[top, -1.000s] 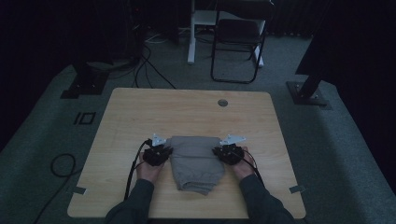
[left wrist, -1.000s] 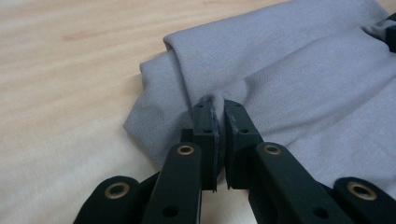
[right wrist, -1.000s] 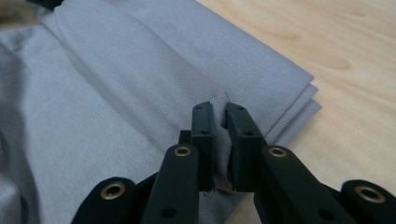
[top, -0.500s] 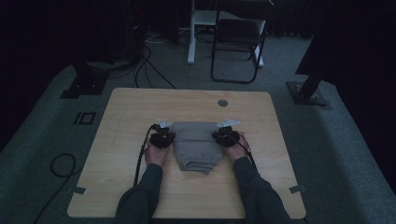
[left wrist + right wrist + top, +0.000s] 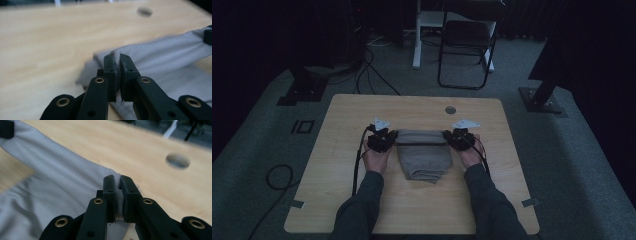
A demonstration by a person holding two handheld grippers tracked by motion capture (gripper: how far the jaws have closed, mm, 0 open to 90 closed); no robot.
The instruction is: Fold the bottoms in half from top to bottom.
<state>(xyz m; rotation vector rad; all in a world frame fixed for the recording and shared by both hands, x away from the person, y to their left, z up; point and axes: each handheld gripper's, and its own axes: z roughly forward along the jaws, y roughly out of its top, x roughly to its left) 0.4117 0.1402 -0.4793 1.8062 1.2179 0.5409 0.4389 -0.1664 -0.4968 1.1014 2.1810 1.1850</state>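
I have left gripper (image 5: 388, 138) pinching left corner of grey cloth (image 5: 424, 155), right gripper (image 5: 454, 138) pinching right corner; top edge stretched taut between them. Rest of cloth lies mid-table (image 5: 362, 210). Bare wood beyond up to cable hole (image 5: 450, 109); table edges well apart from both hands.

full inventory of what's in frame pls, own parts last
grey cloth: 1, grey, table middle, far edge held taut between both grippers
table: 1, light wood, centre
cable hole: 1, round, grey, far side of table
folding chair: 1, black, beyond the table
white post: 1, white, left of the chair
floor cables: several, black, left of the table
left gripper: 1, black, shut on the cloth's corner
right gripper: 1, black, shut on the other corner
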